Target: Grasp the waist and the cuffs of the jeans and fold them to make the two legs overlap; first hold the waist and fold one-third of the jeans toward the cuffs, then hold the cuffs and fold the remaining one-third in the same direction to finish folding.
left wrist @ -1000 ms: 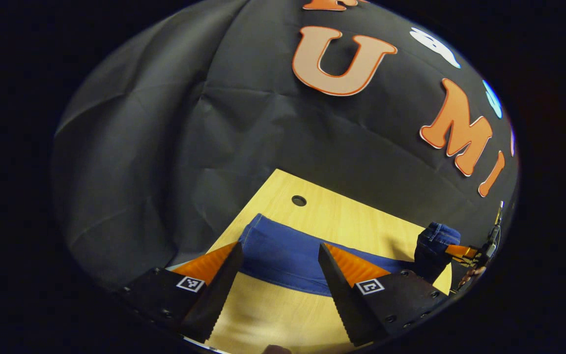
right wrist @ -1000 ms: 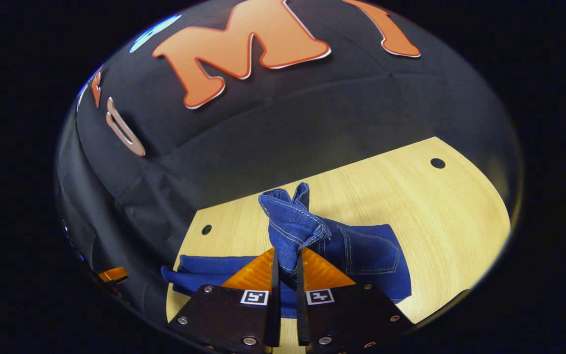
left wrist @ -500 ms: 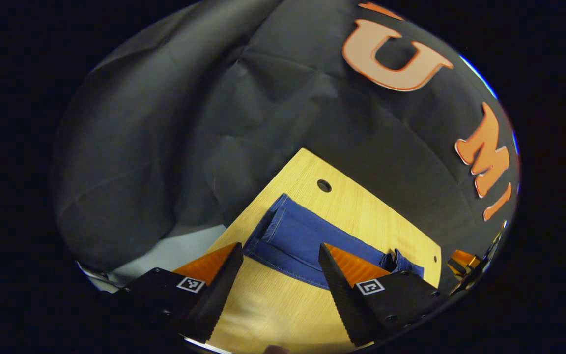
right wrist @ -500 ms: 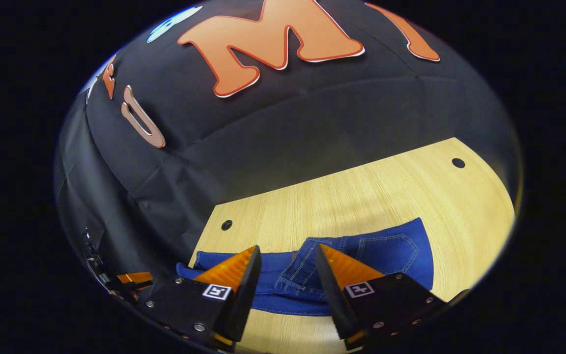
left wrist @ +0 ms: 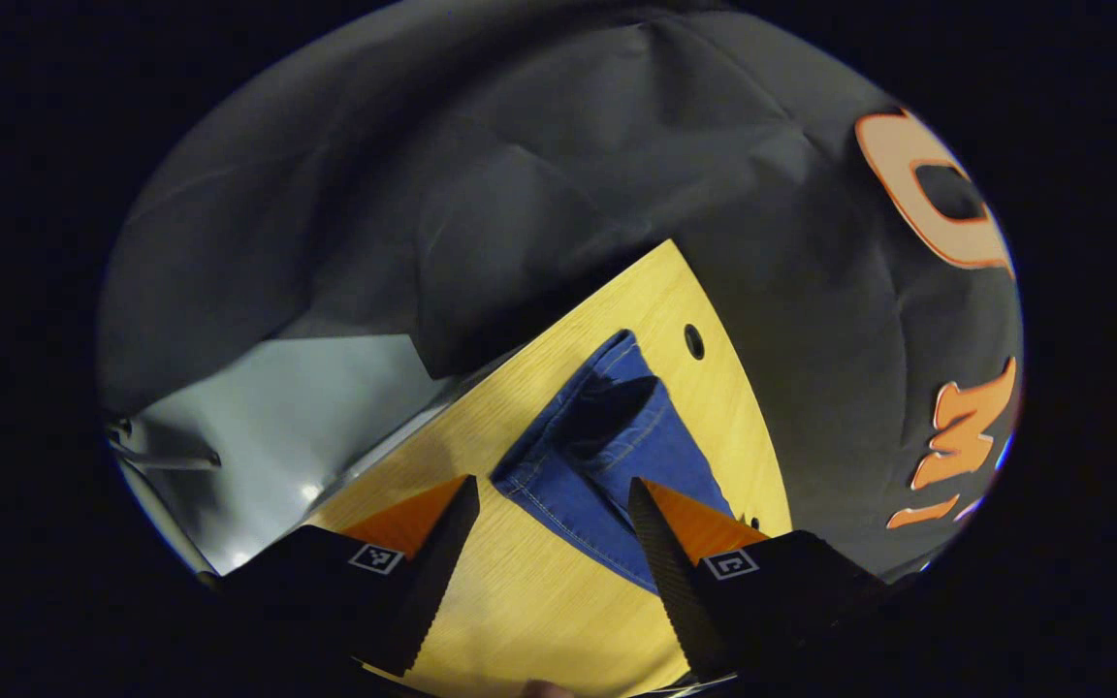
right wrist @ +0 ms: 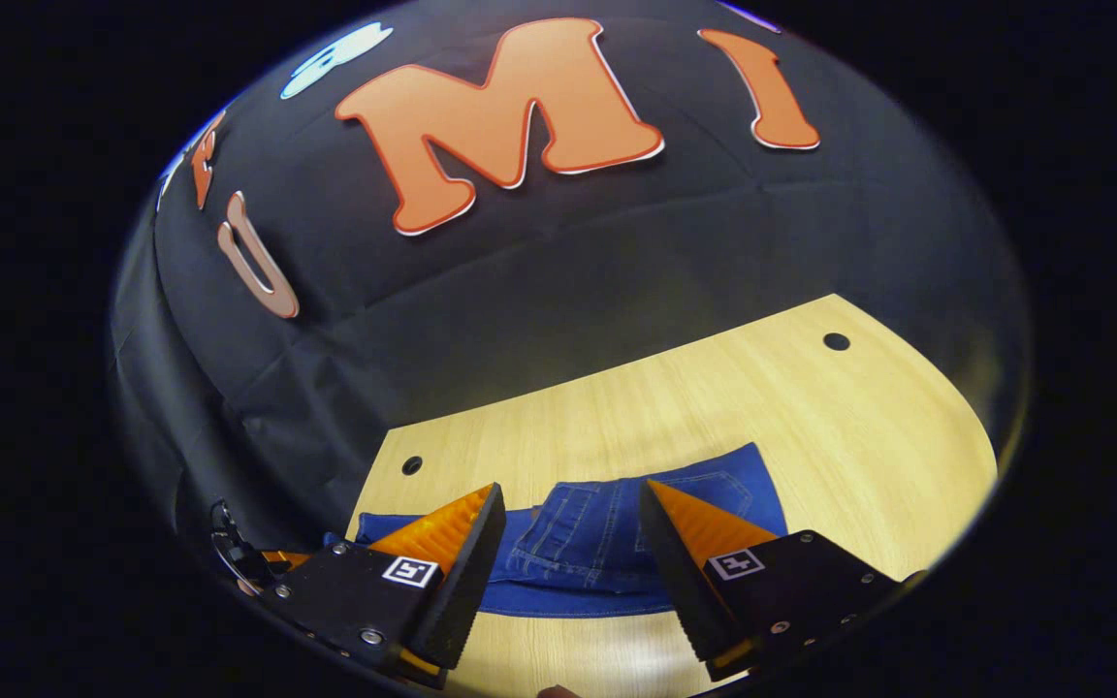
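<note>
Waist third of jeans (right wrist: 607,548) lies folded over the legs on desk (right wrist: 811,427); cuff fold remains — right hand-held gripper (right wrist: 573,562) and left hand-held gripper (left wrist: 554,557) both wide, empty.

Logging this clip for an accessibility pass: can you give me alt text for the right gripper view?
The open right tongs hover above blue jeans lying flat on a light wooden table, with the folded-over waist part between the two fingers. A black cloth wall rises behind the table.

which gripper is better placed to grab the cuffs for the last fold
Left, probably. The left gripper is open and faces the cuffs of the jeans. The right gripper is open over the folded waist.
</note>
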The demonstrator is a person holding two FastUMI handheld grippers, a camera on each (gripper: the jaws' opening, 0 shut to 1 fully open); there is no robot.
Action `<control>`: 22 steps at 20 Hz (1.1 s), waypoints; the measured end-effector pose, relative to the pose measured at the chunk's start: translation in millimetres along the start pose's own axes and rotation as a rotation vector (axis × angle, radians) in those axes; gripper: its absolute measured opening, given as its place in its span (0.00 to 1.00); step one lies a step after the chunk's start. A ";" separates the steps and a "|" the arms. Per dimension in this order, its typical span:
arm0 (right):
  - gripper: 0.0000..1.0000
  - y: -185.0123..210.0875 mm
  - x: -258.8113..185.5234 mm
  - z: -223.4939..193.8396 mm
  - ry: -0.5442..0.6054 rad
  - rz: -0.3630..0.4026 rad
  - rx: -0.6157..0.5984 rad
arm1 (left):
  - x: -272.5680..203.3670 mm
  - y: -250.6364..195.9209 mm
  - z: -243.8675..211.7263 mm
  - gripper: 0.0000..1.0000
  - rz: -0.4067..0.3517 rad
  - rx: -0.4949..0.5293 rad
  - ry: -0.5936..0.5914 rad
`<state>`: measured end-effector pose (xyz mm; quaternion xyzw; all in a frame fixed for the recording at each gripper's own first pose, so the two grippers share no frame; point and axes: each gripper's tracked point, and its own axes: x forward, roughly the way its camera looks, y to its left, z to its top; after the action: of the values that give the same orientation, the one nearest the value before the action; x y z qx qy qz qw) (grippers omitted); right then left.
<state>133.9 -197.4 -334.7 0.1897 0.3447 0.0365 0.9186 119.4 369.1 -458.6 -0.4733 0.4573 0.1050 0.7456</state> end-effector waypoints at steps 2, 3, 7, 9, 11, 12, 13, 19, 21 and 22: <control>0.87 -4.4 -4.0 1.6 -0.008 -0.030 0.010 | 13.6 5.4 -0.5 0.96 -0.035 -0.042 0.017; 0.87 -5.8 -5.7 3.4 -0.012 -0.036 0.017 | 14.9 1.9 1.9 0.96 -0.074 -0.063 0.008; 0.86 -10.8 -16.8 8.3 -0.022 -0.044 0.041 | 23.1 -15.1 8.4 0.92 -0.185 -0.116 -0.004; 0.86 -10.1 -17.9 7.9 -0.013 -0.041 0.047 | 33.8 -23.6 4.7 0.91 -0.239 -0.130 0.022; 0.86 -10.9 -19.4 7.7 -0.005 -0.039 0.043 | 46.7 -38.3 3.5 0.89 -0.277 -0.134 0.021; 0.87 -11.0 -20.2 8.3 -0.004 -0.034 0.035 | 52.2 -48.2 3.5 0.89 -0.302 -0.133 0.016; 0.87 -12.9 -21.7 7.5 -0.002 -0.039 0.029 | 55.3 -52.4 5.5 0.91 -0.309 -0.127 0.008; 0.87 -39.7 -35.0 12.3 -0.012 -0.080 0.009 | 79.1 -82.3 16.5 0.69 -0.356 -0.179 -0.035; 0.86 -46.6 -37.2 17.2 -0.023 -0.077 0.019 | 80.5 -81.5 11.0 0.30 -0.319 -0.123 -0.058; 0.86 -50.4 -38.8 19.0 -0.026 -0.079 0.023 | 72.9 -83.1 9.4 0.30 -0.313 -0.080 -0.068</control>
<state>113.6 -257.9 -316.3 0.1870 0.3406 -0.0064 0.9214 214.8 312.5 -463.6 -0.5643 0.3478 0.0215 0.7484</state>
